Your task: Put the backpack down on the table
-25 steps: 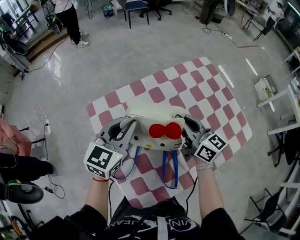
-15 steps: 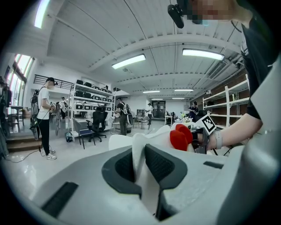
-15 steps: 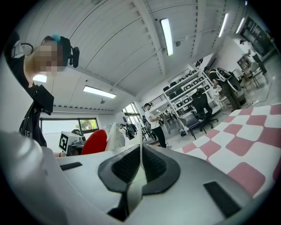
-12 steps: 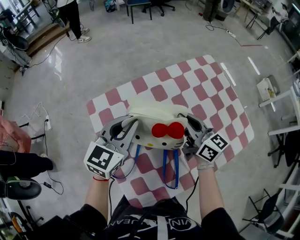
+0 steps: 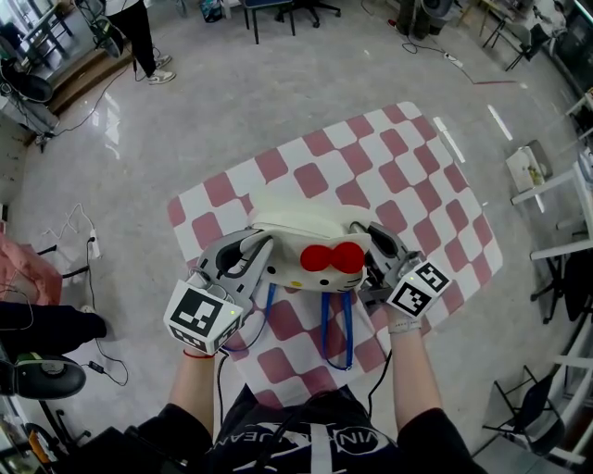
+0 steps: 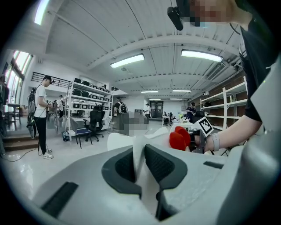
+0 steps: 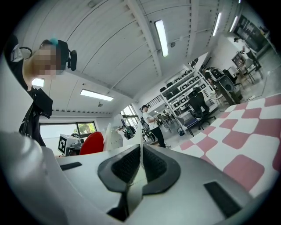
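A white cat-face backpack (image 5: 295, 233) with a red bow (image 5: 331, 256) and blue straps (image 5: 322, 319) hangs between both grippers above the checked table (image 5: 426, 185). My left gripper (image 5: 258, 247) is shut on the backpack's left edge; white fabric (image 6: 139, 151) is pinched between its dark pads. On the other side, my right gripper (image 5: 364, 243) is shut on the right edge, with a thin fold of white material (image 7: 140, 156) between its pads. The red bow (image 6: 180, 137) shows in the left gripper view, and the bow (image 7: 91, 143) also in the right gripper view.
The table carries a pink-and-white checked cloth (image 5: 278, 176) and stands on a grey floor. A white shelf unit (image 5: 556, 199) is at the right. Office chairs (image 5: 269, 14) stand far off. A person (image 5: 139, 37) stands at upper left. Cables (image 5: 74, 241) lie on the floor at left.
The backpack and both grippers have hardly moved in the view, drifting slightly up. Both grips stay the same.
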The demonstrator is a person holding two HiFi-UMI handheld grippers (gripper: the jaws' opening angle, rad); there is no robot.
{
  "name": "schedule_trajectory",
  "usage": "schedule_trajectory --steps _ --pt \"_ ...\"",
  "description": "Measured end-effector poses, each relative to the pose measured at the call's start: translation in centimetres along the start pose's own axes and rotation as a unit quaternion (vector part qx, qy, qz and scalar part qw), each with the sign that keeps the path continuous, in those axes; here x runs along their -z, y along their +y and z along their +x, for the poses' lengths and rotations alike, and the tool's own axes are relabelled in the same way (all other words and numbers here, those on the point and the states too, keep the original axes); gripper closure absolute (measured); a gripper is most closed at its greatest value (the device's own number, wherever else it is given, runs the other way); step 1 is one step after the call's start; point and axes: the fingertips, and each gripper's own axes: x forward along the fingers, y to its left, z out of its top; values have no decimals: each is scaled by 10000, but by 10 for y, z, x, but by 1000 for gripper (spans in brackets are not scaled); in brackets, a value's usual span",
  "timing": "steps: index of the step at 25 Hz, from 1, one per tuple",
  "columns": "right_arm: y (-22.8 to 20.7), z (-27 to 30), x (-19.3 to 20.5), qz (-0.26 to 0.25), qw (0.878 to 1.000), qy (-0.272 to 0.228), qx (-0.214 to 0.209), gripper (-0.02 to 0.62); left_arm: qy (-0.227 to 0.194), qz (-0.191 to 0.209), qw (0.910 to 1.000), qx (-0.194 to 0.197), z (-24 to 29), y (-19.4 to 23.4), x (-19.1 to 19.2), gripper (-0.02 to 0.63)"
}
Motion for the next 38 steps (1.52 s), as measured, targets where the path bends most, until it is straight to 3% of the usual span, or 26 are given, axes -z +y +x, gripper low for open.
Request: schedule_trajectory --steps 38 --pt "18 -12 7 -268 9996 33 51 572 55 -99 9998 158 -17 -13 15 558"
